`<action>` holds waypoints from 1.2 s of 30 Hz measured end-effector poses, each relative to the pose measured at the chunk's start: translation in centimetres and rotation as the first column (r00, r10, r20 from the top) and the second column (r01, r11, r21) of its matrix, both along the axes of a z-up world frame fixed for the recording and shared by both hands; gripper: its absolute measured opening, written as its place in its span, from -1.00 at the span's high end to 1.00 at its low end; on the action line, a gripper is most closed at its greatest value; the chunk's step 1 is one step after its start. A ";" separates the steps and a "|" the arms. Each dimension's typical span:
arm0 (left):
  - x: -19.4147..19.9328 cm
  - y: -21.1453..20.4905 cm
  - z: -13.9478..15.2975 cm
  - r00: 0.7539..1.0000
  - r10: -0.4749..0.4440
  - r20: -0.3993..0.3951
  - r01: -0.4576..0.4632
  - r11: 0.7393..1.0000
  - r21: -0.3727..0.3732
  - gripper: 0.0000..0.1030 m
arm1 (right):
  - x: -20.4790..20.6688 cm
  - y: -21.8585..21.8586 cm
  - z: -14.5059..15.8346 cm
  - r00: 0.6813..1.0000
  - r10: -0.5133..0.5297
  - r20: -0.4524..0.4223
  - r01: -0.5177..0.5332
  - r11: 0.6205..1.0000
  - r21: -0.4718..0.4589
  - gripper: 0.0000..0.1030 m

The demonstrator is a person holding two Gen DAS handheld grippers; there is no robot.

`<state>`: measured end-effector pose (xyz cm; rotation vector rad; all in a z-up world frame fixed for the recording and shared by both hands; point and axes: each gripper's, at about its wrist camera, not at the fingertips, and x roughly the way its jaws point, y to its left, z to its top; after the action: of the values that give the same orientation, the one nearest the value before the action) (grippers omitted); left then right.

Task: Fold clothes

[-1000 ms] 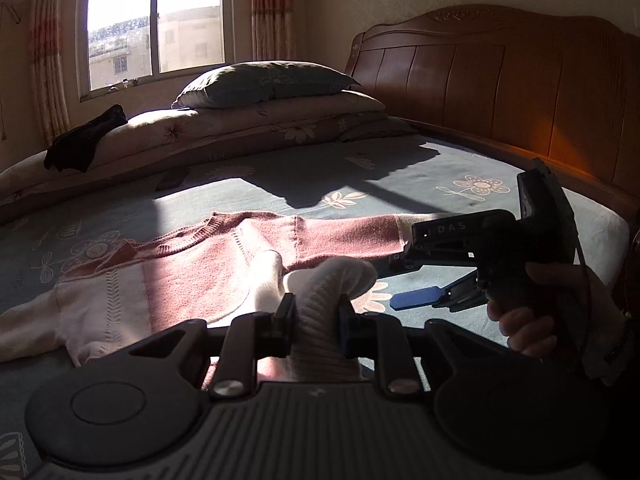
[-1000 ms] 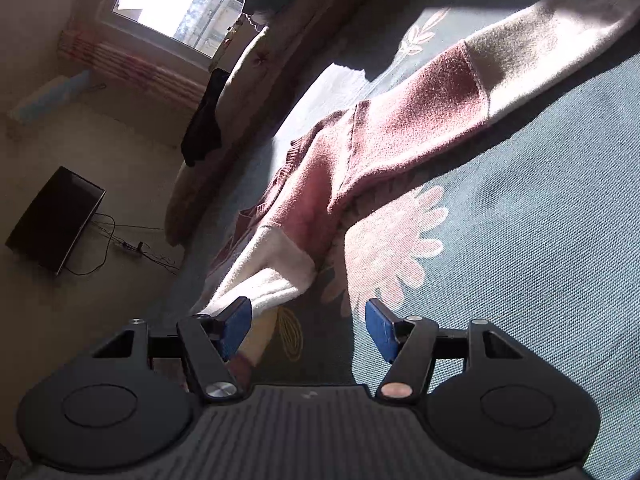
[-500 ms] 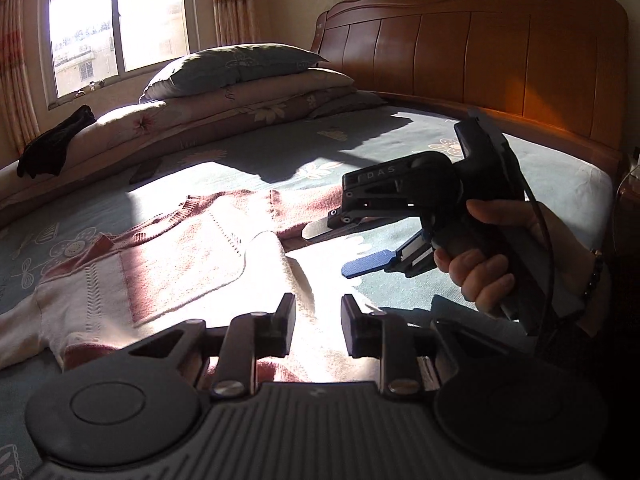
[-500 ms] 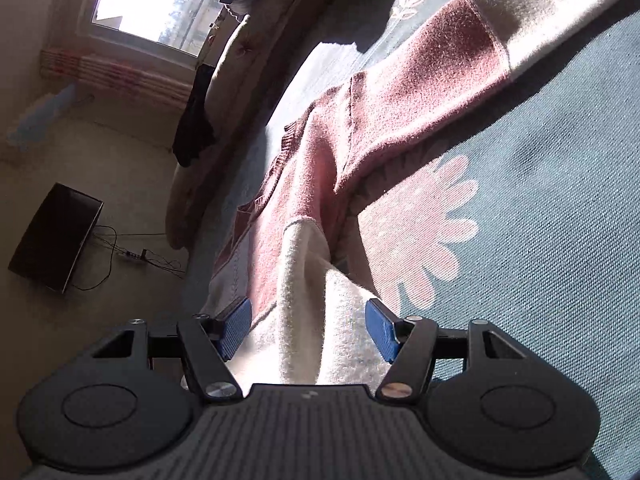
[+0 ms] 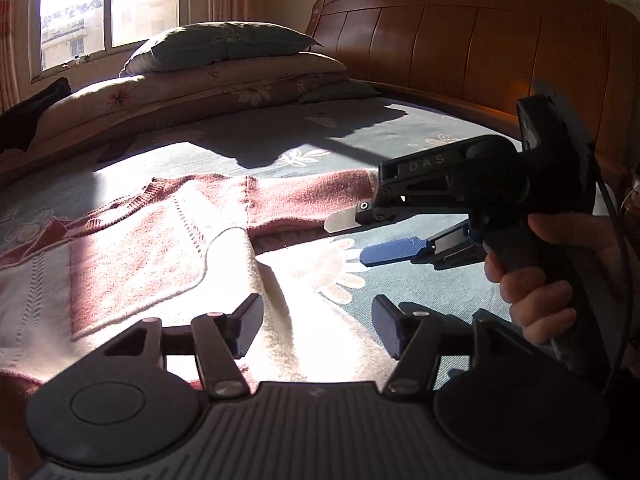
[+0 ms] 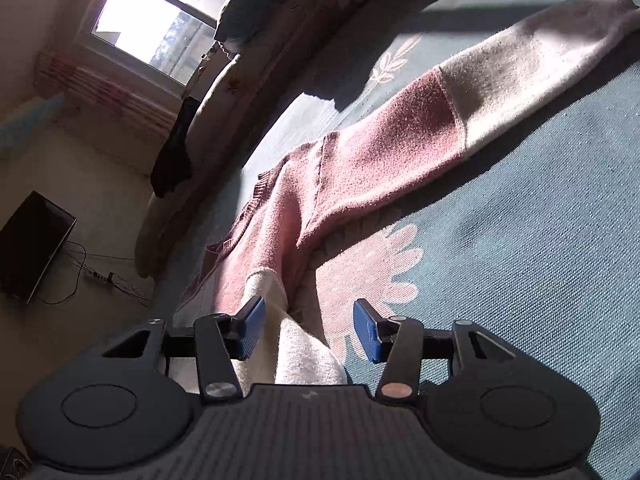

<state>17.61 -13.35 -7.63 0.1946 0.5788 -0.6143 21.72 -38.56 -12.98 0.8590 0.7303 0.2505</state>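
A pink and cream knitted sweater point(image 5: 132, 248) lies flat on the blue-green bedspread point(image 5: 400, 280). One cream sleeve point(image 5: 280, 312) is folded over its body and runs toward me. The other sleeve point(image 6: 460, 120) stretches out to the side. My left gripper point(image 5: 316, 326) is open, with the cream sleeve lying loose between its fingers. My right gripper point(image 6: 306, 330) is open just above the same cream sleeve point(image 6: 304, 356); it also shows in the left wrist view point(image 5: 360, 236), held by a hand over the outstretched sleeve.
Pillows and a rolled quilt point(image 5: 224, 64) lie along the far side of the bed. A wooden headboard point(image 5: 460, 48) stands at the right. A dark garment point(image 5: 28, 116) lies on the quilt by the window. A television point(image 6: 28, 248) and cables show in the right wrist view.
My left gripper let go of the cream sleeve and opened wide. The sleeve now lies on the sweater's body. My right gripper has moved over the outstretched sleeve and stays open.
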 end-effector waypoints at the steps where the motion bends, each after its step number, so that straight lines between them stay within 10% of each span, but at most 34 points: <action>1: 0.4 0.2 -0.1 1.000 -0.002 0.002 0.002 1.000 -0.008 -0.32 | 0.0 0.2 0.0 1.000 0.007 0.000 -0.007 1.000 -0.013 -0.04; 11: 3.4 4.1 -1.1 0.999 0.019 -0.028 -0.022 0.995 -0.101 -0.49 | 0.8 1.5 -0.7 1.000 0.010 -0.014 -0.010 1.000 -0.008 -0.01; 24: 5.2 8.1 -1.0 0.994 0.091 -0.059 -0.100 0.976 -0.192 -0.58 | 13.2 4.2 -1.7 0.976 -0.118 -0.181 0.117 0.993 -0.012 -0.05; 26: 5.4 8.1 -1.2 0.993 0.099 -0.061 -0.109 0.976 -0.189 -0.58 | 13.9 4.9 -1.7 0.976 -0.141 -0.165 0.133 0.990 -0.054 -0.03; 29: 5.6 8.3 -1.4 0.992 0.102 -0.070 -0.114 0.975 -0.191 -0.58 | 15.0 5.6 -1.5 0.979 -0.168 -0.117 0.141 0.967 -0.214 0.69; 36: 6.1 8.8 -1.6 0.989 0.122 -0.079 -0.136 0.971 -0.198 -0.58 | 17.2 4.8 0.6 0.982 -0.187 -0.002 0.164 0.865 -0.475 0.84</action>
<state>23.75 -4.52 -9.21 -0.0559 0.5836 -0.5509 38.94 -33.78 -12.40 0.4575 0.7116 -0.1148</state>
